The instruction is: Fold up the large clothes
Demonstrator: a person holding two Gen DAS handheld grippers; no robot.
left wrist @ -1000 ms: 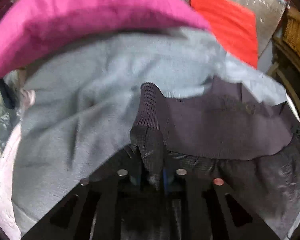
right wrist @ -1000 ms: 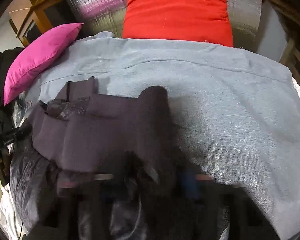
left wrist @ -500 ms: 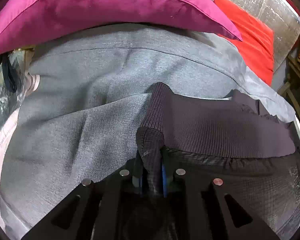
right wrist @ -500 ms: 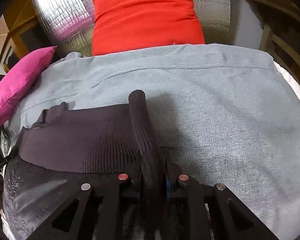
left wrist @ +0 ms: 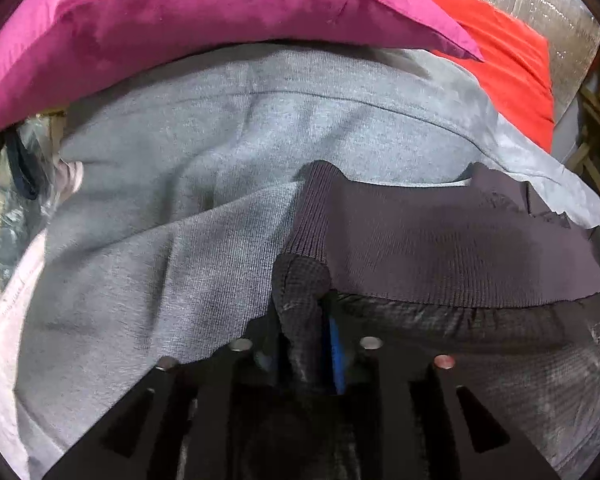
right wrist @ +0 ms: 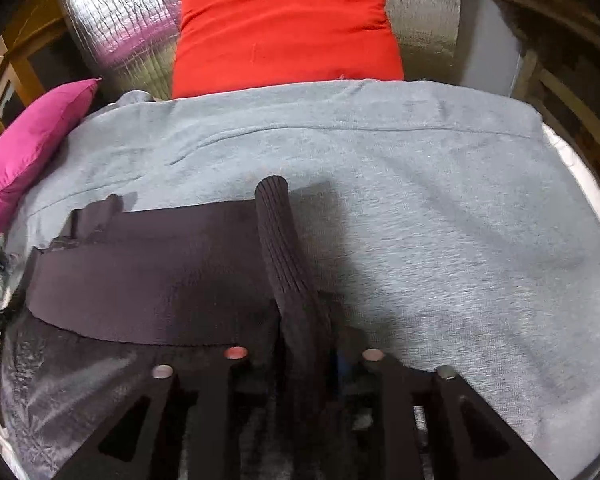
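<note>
Dark jacket (left wrist: 452, 248) lay on the grey sheet (left wrist: 188, 208), ribbed hem folded up.
We found both the left gripper (left wrist: 306, 344) and right gripper (right wrist: 312, 344) just loosening, jaws parted, hem between them; bare sheet lay beyond, to the cushions.

A grey blanket (right wrist: 420, 220) covers the surface ahead; behind it a red cushion (right wrist: 284, 24) leans on a silver quilted foil backing (right wrist: 112, 28); a magenta cushion (left wrist: 180, 28) lies at the far left; wooden frames (right wrist: 24, 60) stand at the left edge, and more wooden slats (right wrist: 560, 92) at the right; the light is dim and even.
</note>
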